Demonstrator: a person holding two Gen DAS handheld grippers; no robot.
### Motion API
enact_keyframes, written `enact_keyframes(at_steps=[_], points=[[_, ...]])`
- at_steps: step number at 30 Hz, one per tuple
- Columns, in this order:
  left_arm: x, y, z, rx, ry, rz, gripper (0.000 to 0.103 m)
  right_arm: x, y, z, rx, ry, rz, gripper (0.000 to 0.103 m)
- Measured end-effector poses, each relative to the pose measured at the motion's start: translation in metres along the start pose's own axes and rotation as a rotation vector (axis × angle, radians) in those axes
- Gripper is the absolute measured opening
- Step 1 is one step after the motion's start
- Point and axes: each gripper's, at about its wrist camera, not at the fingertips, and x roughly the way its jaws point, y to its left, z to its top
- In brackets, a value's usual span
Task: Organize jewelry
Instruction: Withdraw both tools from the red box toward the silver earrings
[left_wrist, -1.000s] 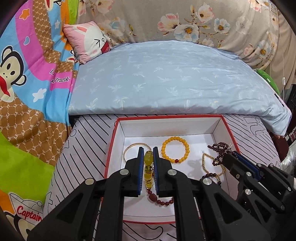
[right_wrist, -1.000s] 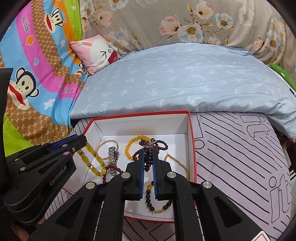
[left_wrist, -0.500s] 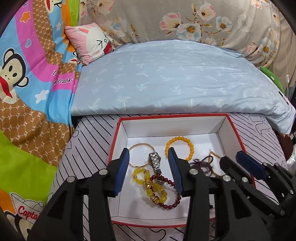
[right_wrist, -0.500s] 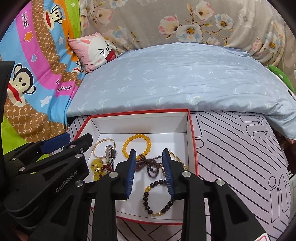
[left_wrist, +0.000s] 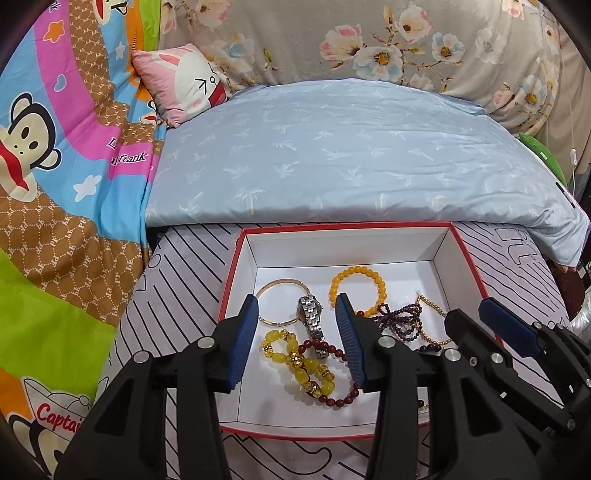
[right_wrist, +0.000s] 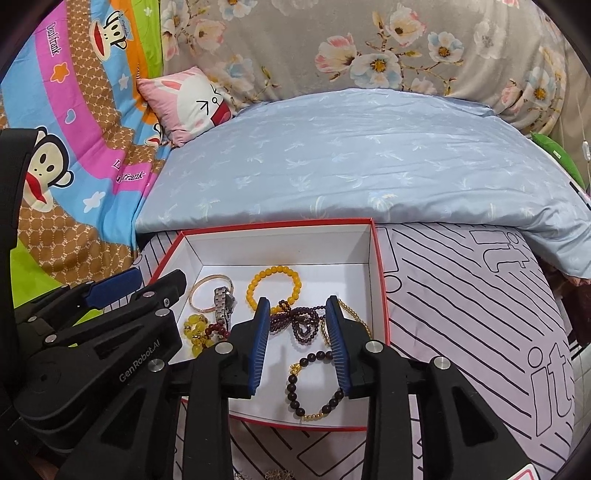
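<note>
A red-rimmed white box (left_wrist: 443, 226) (right_wrist: 277, 223) on the striped cloth holds the jewelry. In the left wrist view my left gripper (left_wrist: 297, 308) is open above a yellow bead bracelet (left_wrist: 299, 360), a dark red bead string (left_wrist: 332, 369), a silver watch (left_wrist: 311, 318) and a thin gold bangle (left_wrist: 275, 291). An orange bead bracelet (left_wrist: 357, 286) lies further back. In the right wrist view my right gripper (right_wrist: 297, 310) is open above a purple bead strand (right_wrist: 299, 321), a gold chain (right_wrist: 351, 314) and a dark bead bracelet (right_wrist: 314, 384). Both grippers are empty.
A pale blue quilt (left_wrist: 351, 155) lies right behind the box. A cartoon monkey blanket (left_wrist: 55, 166) covers the left side, with a pink rabbit pillow (left_wrist: 184, 81) at the back. The striped cloth (right_wrist: 480, 314) extends to the right of the box.
Both grippers have opened. The left let go of the yellow bead bracelet and the right let go of the purple strand; both now lie in the box. Both grippers drew back slightly.
</note>
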Motion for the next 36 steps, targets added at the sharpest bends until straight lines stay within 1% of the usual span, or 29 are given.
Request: enact_keyframes(at_steps=[9,24,27,30,36], points=[[-0.015,0.000,-0.004,-0.006,-0.009,-0.003,0.042,-0.015,0.002,-0.002,-0.003,-0.009,-0.002,0.032],[-0.046,-0.002,-0.018,-0.005,-0.019,-0.010,0.042,-0.052,0.004,-0.019,-0.002,-0.023,-0.010,0.032],[-0.057,-0.002,-0.026,-0.003,-0.018,-0.016,0.042,-0.063,0.005,-0.026,-0.004,-0.026,-0.003,0.032],[-0.065,-0.003,-0.037,0.000,-0.014,-0.021,0.042,-0.074,0.005,-0.035,-0.001,-0.027,-0.002,0.035],[-0.074,-0.001,-0.056,-0.004,0.009,-0.029,0.042,-0.088,0.002,-0.057,0.010,-0.007,-0.003,0.035]])
